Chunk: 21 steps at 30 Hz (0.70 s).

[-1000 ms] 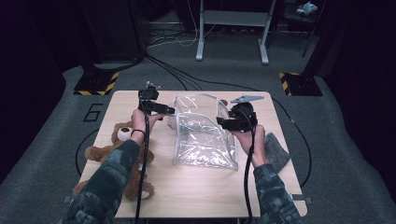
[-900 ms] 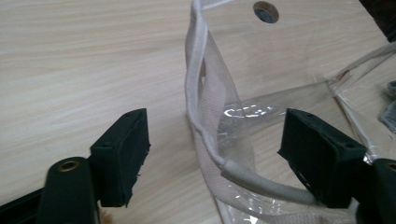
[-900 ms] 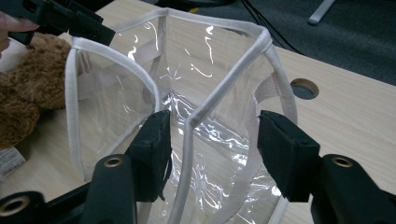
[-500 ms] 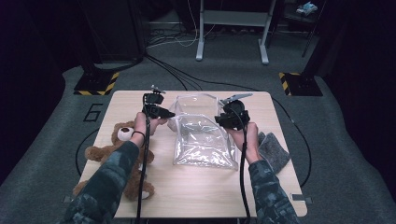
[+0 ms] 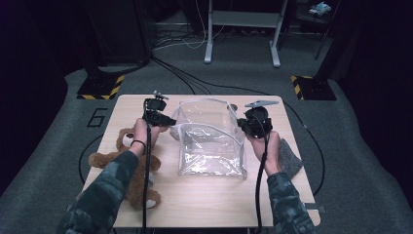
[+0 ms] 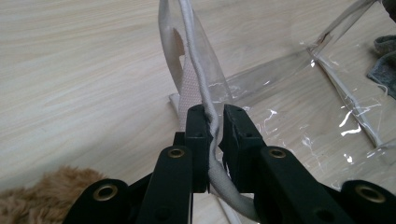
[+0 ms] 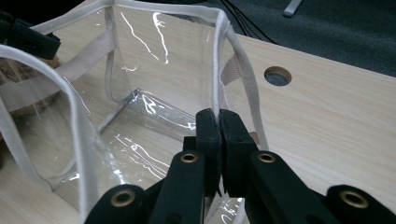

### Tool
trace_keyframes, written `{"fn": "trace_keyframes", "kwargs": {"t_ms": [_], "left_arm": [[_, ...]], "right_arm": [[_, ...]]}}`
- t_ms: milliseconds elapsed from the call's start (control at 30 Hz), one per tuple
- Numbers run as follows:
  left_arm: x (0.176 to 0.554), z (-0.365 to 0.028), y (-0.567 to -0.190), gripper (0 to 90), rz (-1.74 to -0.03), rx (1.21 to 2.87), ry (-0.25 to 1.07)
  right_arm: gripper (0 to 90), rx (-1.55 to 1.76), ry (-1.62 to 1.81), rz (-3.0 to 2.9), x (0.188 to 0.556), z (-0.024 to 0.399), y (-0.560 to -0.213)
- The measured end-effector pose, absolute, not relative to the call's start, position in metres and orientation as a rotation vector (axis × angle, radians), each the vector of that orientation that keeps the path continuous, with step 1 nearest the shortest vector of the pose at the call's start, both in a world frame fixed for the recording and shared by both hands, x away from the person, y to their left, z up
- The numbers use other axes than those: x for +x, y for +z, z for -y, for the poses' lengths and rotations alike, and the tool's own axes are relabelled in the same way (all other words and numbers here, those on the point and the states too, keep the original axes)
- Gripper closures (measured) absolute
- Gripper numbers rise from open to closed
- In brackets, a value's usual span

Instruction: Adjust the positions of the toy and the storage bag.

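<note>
Both claws are clamped now! The left claw (image 6: 214, 122), jaws having just been closing, pinches the white-trimmed rim of the clear bag (image 5: 210, 146), which sits mid-worktop (image 5: 195, 204), mouth toward the far edge. The right claw (image 7: 218, 122), also just closing, bites the bag's opposite rim. A teddy bear (image 5: 119, 158) lies at the left edge, a grey cloth (image 5: 288, 158) at the right.

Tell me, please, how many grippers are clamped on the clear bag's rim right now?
2. The left gripper pinches the white-trimmed rim of the clear bag on the teddy bear's side; the right gripper pinches the opposite rim.
</note>
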<state>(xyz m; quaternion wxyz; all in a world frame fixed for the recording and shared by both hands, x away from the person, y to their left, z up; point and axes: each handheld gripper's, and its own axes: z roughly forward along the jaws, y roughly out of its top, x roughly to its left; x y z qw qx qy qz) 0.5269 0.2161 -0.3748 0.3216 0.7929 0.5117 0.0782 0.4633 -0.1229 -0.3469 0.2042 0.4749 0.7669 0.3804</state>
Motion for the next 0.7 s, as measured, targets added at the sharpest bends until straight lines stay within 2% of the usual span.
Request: {"fn": "trace_keyframes", "kwargs": {"t_ms": [467, 700], "left_arm": [[0.504, -0.235, -0.360, 81.2, -1.341, 2.094, 0.178], [0.501, -0.237, -0.368, 80.9, -1.361, 2.079, 0.135]], "right_arm": [[87.9, 1.321, 1.039, -2.111, 0.450, 0.134, -0.347], [87.7, 1.319, 1.047, -2.113, 0.447, 0.138, -0.346]]}}
